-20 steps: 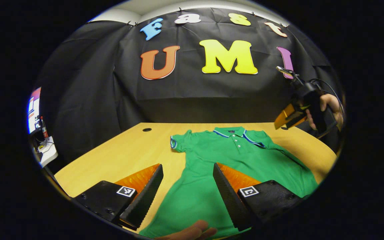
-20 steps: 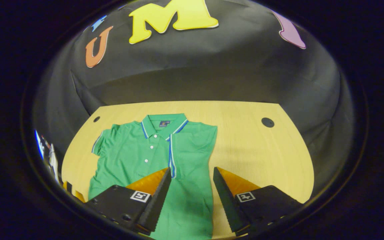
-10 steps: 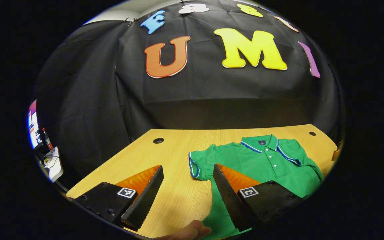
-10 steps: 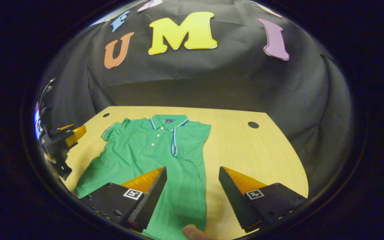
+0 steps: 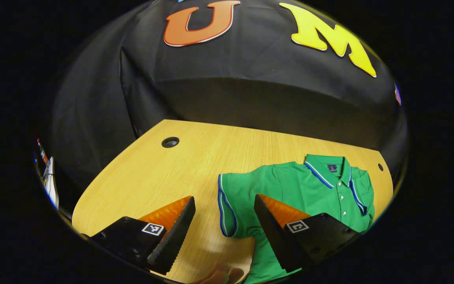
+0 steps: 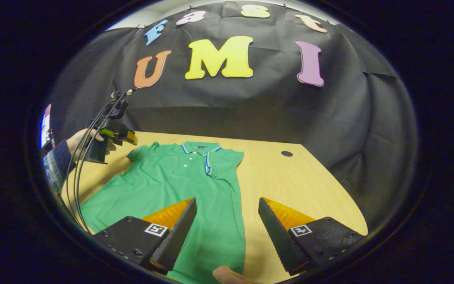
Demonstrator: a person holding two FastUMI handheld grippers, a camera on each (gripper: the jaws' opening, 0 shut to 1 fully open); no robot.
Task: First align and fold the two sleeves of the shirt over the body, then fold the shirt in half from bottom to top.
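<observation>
We find the green polo shirt with blue-striped collar [image 6: 179, 185] lying flat on the light wooden table [image 6: 290, 181], one sleeve already folded over the body. The left gripper [image 5: 223, 232] hangs spread over the unfolded blue-trimmed sleeve [image 5: 229, 201], pinching nothing. The right gripper [image 6: 227, 232] is likewise spread, above the shirt's lower edge. We judge the risks: a pinch catching two layers, or dragging the body askew.
</observation>
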